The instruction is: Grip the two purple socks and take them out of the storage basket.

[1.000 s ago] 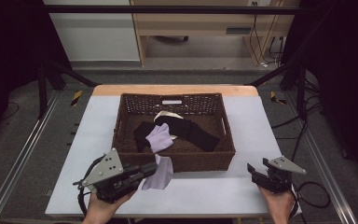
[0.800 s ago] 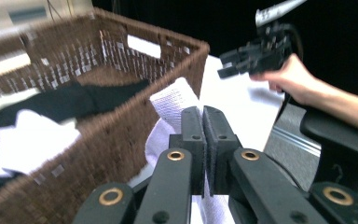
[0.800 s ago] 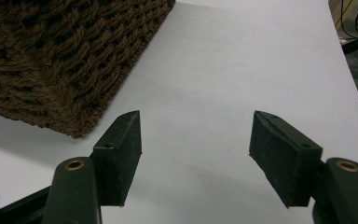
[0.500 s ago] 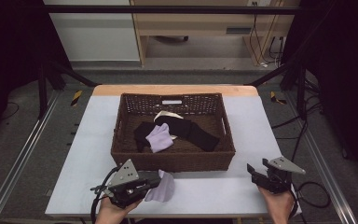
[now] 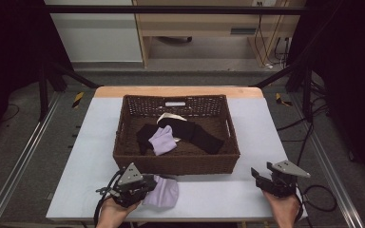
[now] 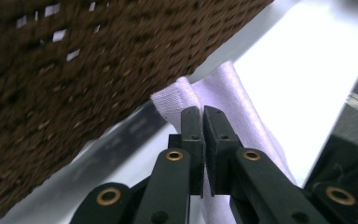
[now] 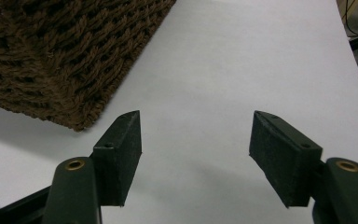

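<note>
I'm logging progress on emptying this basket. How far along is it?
Done: one lilac sock is out of the wicker basket, on the table in front of it. In hand: the left tongs are clamped on that sock. Left: a second lilac sock, black socks and a pale item remain inside; the right tongs wait open.

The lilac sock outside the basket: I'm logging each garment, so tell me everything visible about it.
The lilac sock is a soft, pale purple knit with a ribbed look, lying crumpled on the white table just in front of the basket. The left gripper is shut on its edge, pinching a fold between both jaws.
</note>
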Available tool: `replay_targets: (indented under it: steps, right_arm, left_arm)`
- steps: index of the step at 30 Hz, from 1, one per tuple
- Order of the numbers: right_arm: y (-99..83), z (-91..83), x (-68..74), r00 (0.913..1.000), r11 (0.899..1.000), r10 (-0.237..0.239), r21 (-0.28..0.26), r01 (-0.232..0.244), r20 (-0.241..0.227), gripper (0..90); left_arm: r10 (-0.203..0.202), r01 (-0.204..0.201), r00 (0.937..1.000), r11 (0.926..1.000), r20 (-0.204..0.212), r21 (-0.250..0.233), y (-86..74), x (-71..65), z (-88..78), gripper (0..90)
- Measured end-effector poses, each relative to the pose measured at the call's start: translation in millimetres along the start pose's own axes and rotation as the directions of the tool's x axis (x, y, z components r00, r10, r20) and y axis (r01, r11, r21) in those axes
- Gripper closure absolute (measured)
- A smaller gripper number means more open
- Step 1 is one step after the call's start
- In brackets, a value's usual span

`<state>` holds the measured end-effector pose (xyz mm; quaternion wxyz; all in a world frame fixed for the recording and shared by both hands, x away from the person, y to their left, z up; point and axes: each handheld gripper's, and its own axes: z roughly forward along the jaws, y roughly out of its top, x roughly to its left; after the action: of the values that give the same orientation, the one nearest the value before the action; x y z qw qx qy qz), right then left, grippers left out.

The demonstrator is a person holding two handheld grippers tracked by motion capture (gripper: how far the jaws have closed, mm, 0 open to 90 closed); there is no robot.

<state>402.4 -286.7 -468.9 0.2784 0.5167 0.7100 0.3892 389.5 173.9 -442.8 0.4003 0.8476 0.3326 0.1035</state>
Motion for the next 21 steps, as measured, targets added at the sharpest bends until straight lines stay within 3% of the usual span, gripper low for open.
replay_targets:
  steps: [4,8,13,21]
  right_arm:
    - [-0.2,0.1,-0.3,1.0000,1.000,0.001,0.000,-0.001,-0.001,34.3]
    - [-0.3,-0.4,-0.6,1.0000,1.000,0.003,-0.001,-0.003,-0.002,34.2]
    - [-0.1,-1.4,-1.2,1.0000,1.000,0.008,-0.004,-0.008,-0.002,34.2]
    - [0.4,-1.7,-2.0,0.9999,1.000,0.013,-0.011,-0.013,-0.003,34.2]
  left_arm:
    - [-0.026,0.026,0.9996,0.9991,-0.009,0.033,-2.4,5.2,0.4,78.2]
    - [-0.034,0.034,0.9992,0.9990,-0.022,0.027,-1.1,5.2,-4.2,71.5]
    - [-0.049,0.048,0.9984,0.9987,-0.028,-0.017,4.8,3.7,-16.2,59.9]
    - [-0.058,0.054,0.9971,0.9948,-0.049,-0.086,17.6,3.7,-37.9,52.7]
